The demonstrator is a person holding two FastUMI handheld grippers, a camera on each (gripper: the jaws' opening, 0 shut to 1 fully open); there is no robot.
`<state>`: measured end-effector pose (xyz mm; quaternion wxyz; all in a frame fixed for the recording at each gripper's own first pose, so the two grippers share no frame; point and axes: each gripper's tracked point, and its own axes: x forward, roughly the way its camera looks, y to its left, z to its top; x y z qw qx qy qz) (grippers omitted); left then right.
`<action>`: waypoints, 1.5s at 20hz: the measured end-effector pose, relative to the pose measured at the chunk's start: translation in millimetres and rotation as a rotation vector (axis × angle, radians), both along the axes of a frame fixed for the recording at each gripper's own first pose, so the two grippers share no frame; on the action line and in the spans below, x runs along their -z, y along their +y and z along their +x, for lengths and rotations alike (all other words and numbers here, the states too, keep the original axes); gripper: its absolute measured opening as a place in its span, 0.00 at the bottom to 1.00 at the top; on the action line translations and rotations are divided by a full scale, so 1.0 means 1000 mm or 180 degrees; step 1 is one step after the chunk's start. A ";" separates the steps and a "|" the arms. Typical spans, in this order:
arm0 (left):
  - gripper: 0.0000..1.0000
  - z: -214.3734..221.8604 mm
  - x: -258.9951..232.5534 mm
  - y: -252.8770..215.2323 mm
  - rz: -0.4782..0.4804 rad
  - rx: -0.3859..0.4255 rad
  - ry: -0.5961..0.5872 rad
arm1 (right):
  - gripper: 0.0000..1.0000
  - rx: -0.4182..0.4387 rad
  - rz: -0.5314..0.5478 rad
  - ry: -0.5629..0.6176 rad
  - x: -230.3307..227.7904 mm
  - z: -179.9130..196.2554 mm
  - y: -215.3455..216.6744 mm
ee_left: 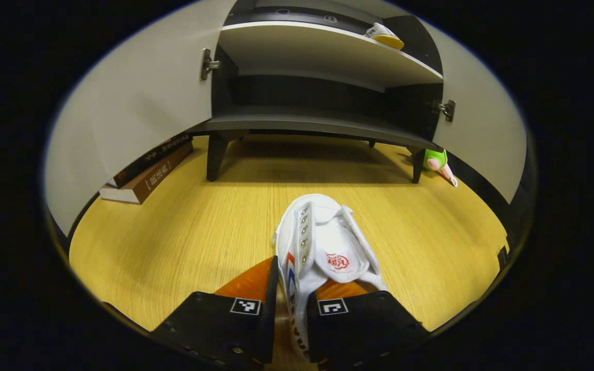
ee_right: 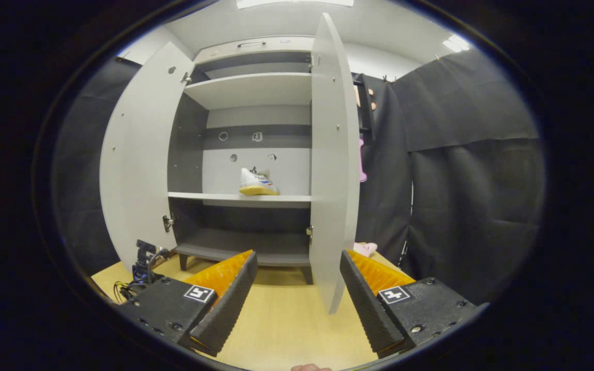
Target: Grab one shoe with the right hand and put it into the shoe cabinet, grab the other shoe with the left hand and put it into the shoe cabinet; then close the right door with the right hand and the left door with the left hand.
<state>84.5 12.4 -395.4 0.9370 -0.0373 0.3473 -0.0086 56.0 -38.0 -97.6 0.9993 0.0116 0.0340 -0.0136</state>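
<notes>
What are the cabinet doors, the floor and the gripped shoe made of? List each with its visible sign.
Cabinet doors: probably laminated board, matt pale grey, flat with metal hinges.
Floor: wood or wood-look laminate, yellow with fine straight grain.
Shoe in the left claw: seemingly white canvas or synthetic fabric, with metal eyelets.

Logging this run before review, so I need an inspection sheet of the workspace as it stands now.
Surface: wooden floor, bare in front of the cabinet.
Job's things: white shoe on the floor; second shoe on the middle shelf of the shoe cabinet; both doors open.
Clutter: stacked books; green toy by a cabinet leg.
Grippers: left gripper shut on the white shoe; right gripper open, empty.
Cables: bundle of cables left of the cabinet.
Surroundings: black cloth.
</notes>
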 end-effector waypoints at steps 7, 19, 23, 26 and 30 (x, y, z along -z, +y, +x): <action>0.00 -0.002 -0.017 0.005 0.0139 -0.0010 -0.0152 | 1.00 -0.0089 -0.0042 0.0065 0.006 0.001 0.011; 0.00 0.009 -0.231 -0.024 -0.0078 -0.0085 -0.0900 | 1.00 -0.0282 -0.0126 -0.0173 -0.016 -0.011 0.030; 0.00 0.045 -0.301 -0.037 -0.0146 -0.0061 -0.1171 | 1.00 -0.0394 -0.0091 -0.0216 -0.022 -0.005 0.043; 0.00 0.082 -0.336 -0.032 -0.0113 -0.0197 -0.1225 | 1.00 -0.0437 -0.0061 -0.0182 -0.016 -0.002 0.048; 0.00 0.147 -0.368 -0.021 -0.0080 -0.0377 -0.1268 | 1.00 -0.0463 -0.0062 -0.0167 -0.015 0.002 0.051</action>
